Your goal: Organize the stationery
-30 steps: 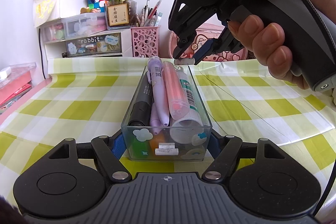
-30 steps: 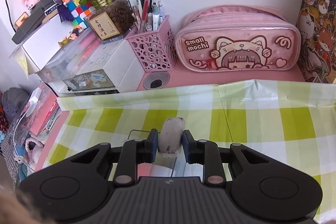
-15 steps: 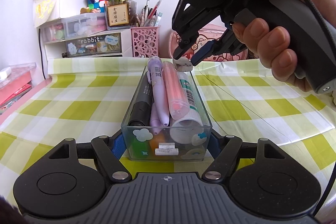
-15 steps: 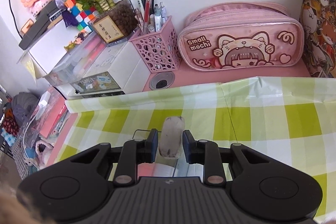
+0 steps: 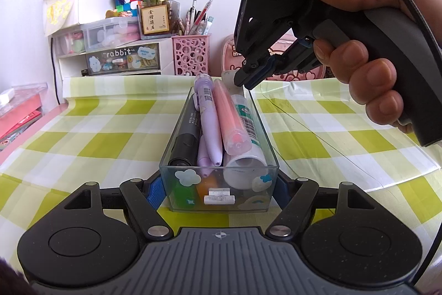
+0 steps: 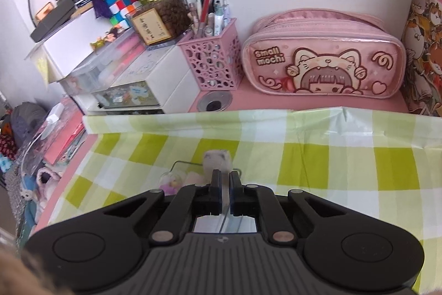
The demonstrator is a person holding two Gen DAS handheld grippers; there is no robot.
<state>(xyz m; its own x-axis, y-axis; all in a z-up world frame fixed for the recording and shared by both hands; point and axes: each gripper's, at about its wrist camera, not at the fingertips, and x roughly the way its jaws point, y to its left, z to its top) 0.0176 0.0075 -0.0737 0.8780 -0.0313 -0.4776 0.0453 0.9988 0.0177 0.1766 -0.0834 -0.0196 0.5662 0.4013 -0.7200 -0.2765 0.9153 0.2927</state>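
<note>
Clear glossy plastic box [image 5: 218, 184], shiny wrinkled plastic tablecloth [image 5: 83, 134], matt black plastic gripper [image 5: 221, 184] with blue ribbed pads [image 5: 154, 188], glossy pink pencil case [image 6: 323, 60].

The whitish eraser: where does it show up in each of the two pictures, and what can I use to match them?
Left wrist view: the eraser is upper centre, at the far end of the clear box, beside the right gripper.
Right wrist view: the eraser is centre, just beyond the fingers, over the box's far edge.
Shared landmark: the pink pen holder.
</note>
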